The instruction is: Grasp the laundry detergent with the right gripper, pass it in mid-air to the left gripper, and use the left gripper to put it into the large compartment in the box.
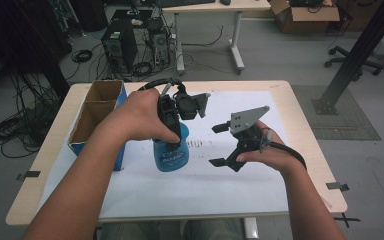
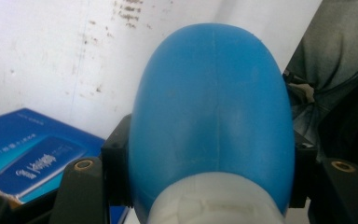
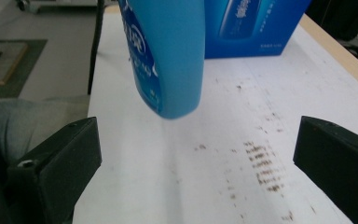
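Blue bottle [image 2: 212, 116] nearest the lens in the left gripper view: white neck end at the bottom edge, rounded base pointing away toward the table [image 2: 46, 51]. L gripper [image 1: 172, 120] has its fingers [image 2: 116, 158] clamped on both sides of the bottle, just past the white neck, pads pressing. High view: bottle [image 1: 171, 156] hangs below those fingers, long axis roughly vertical, neck up, base down, label facing the person. Base looks clear of the white sheet in the right gripper view, w/ a shadow under it. L hand [image 1: 140, 117] wraps the gripper from above, forearm coming in diagonally. R gripper [image 1: 222, 145] sits well apart, to the right of the bottle, fingers [image 3: 58, 168] spread wide, nothing between them. R hand [image 1: 265, 150] low, wrist bent inward. Blue box [image 1: 96, 117] beyond the L fingers, open top.
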